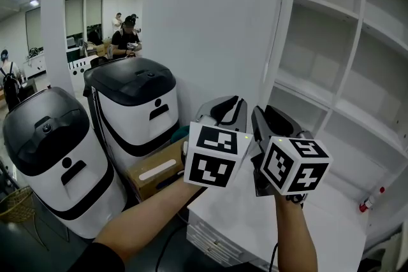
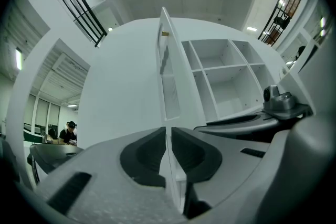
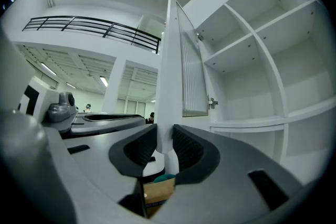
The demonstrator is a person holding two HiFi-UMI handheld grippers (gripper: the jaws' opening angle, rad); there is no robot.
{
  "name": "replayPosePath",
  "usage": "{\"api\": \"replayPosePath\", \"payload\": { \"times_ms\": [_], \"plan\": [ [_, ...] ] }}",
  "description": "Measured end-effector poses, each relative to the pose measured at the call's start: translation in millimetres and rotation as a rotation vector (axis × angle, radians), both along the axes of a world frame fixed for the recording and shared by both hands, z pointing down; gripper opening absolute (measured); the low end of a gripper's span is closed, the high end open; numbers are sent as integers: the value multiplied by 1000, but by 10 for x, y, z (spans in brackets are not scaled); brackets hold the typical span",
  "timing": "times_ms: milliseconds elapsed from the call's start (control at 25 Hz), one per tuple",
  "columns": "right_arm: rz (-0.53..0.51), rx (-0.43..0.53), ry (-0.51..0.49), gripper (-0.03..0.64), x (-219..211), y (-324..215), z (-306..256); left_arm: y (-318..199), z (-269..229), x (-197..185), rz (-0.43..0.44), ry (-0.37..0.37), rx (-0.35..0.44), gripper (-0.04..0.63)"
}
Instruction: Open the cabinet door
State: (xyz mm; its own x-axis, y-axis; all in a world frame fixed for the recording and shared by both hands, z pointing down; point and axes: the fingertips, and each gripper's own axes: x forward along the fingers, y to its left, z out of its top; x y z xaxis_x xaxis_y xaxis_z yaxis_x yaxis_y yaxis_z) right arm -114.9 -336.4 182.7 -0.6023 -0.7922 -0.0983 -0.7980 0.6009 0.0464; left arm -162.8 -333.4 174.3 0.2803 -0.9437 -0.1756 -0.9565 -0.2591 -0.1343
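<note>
Cabinet door [image 1: 210,22] open; left hand-held gripper [image 2: 169,149], right hand-held gripper [image 3: 164,147] seemingly pinch it.

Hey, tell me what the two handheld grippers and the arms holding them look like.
The left gripper and right gripper have smooth grey shells with dark, finely ribbed pads. Each carries a white cube printed with black square markers: left cube, right cube. The forearms are uncovered; a dark sleeve shows on the left arm.
</note>
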Motion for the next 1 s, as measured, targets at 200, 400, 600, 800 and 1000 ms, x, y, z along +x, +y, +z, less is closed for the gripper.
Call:
{"api": "replayPosePath", "payload": {
  "times_ms": [200,400,600,800,1000],
  "plan": [
    [-10,15,12,101,-179,-6,-2,45,9,-173,-22,6,-1,44],
    [-24,26,15,106,-370,-21,-6,72,27,-348,-46,6,-5,43],
    [-36,43,27,110,-557,-65,0,59,41,-489,-64,2,-8,44],
    [-60,49,34,114,-728,-104,-2,39,57,-621,-79,2,-10,44],
    [-79,53,45,114,-900,-161,0,18,78,-758,-96,2,-13,44]
  ]
}}
